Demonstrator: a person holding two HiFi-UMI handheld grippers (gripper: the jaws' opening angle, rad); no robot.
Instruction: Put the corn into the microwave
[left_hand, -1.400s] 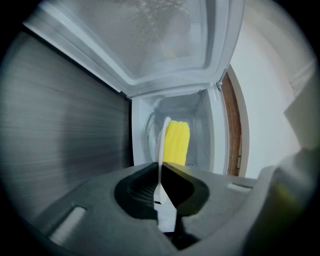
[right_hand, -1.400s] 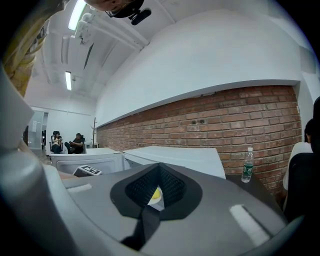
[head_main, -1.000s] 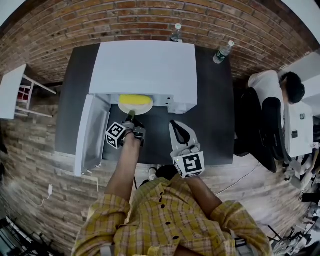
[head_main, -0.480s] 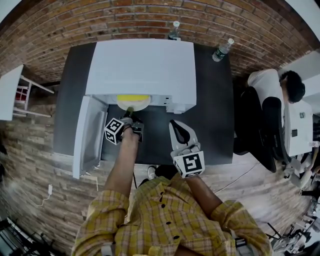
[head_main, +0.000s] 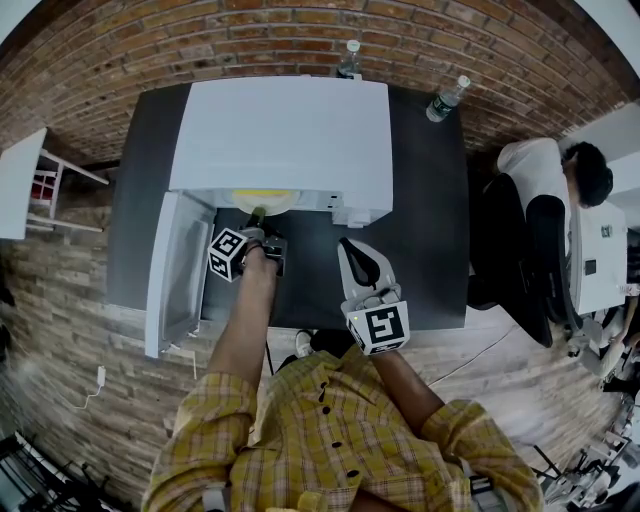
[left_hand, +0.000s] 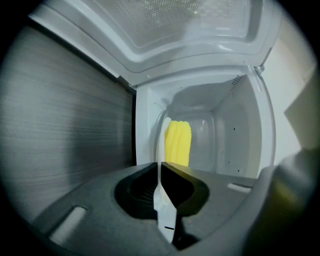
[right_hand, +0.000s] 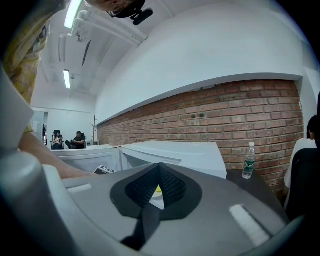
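Left gripper view showed my left gripper (left_hand: 161, 167) with jaws clamped on the plate (left_hand: 165, 217) rim, the corn (left_hand: 178, 142) dead ahead inside the microwave (left_hand: 240, 130), long axis crosswise to my reach; my right gripper (right_hand: 159, 172), jaws together and empty, was farther off.

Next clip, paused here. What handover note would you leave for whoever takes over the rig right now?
Left gripper: shut on the rim of the plate, reaching into the open microwave.
Right gripper: shut, empty, above the table in front of the microwave.
Corn: on the plate, inside the cavity.
Done: door open, plate almost fully in.
Left: set the plate down, release, withdraw, close the door.
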